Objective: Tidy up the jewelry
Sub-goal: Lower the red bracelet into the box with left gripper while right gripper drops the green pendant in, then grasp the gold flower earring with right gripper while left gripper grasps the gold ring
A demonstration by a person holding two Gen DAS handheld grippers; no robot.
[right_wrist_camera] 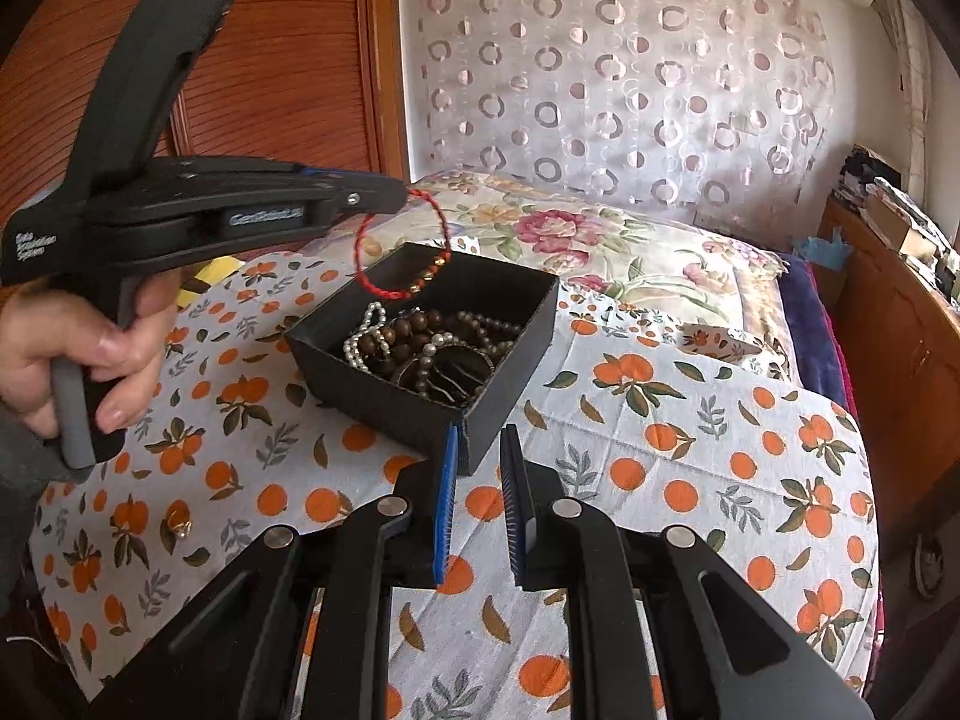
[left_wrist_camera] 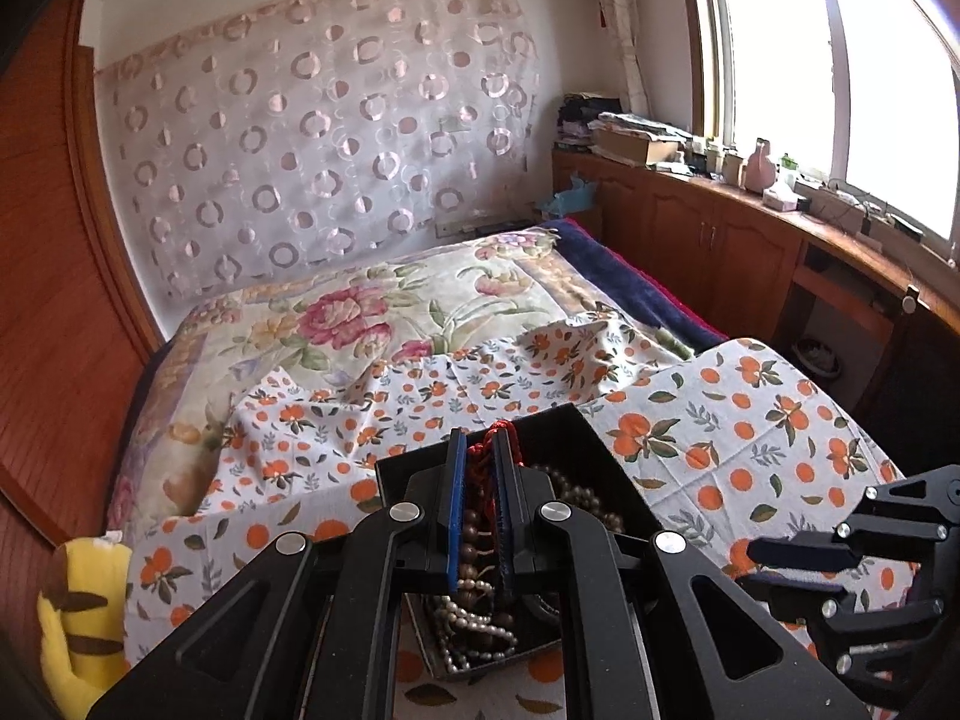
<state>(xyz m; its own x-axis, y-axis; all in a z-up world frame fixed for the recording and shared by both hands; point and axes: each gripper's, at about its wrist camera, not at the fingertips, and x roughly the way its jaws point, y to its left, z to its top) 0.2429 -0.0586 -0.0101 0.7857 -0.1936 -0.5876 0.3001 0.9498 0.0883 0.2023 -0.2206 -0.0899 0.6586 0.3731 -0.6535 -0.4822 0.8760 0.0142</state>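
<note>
A black open box (right_wrist_camera: 384,402) sits on the orange-print cloth (right_wrist_camera: 690,420) and holds pearl strands (right_wrist_camera: 360,348), brown wooden beads and a dark bangle. My left gripper (right_wrist_camera: 402,195) hangs over the box's far left corner, shut on a red cord bracelet (right_wrist_camera: 384,293) with gold beads, whose loop dangles above the rim. In the left wrist view the red cord (left_wrist_camera: 501,427) is pinched between the left gripper's (left_wrist_camera: 483,438) blue pads, with the box (left_wrist_camera: 576,438) below. My right gripper (right_wrist_camera: 480,432) stands slightly open at the box's near corner, not holding anything; it also shows as the right gripper (left_wrist_camera: 759,570) at the lower right.
A small gold piece (right_wrist_camera: 180,522) lies on the cloth at the near left. A person's hand (right_wrist_camera: 90,354) grips the left handle. A yellow plush toy (left_wrist_camera: 84,618) lies at the bed's left edge. A floral bedspread (left_wrist_camera: 372,312) lies beyond, with wooden cabinets (left_wrist_camera: 690,228) to the right.
</note>
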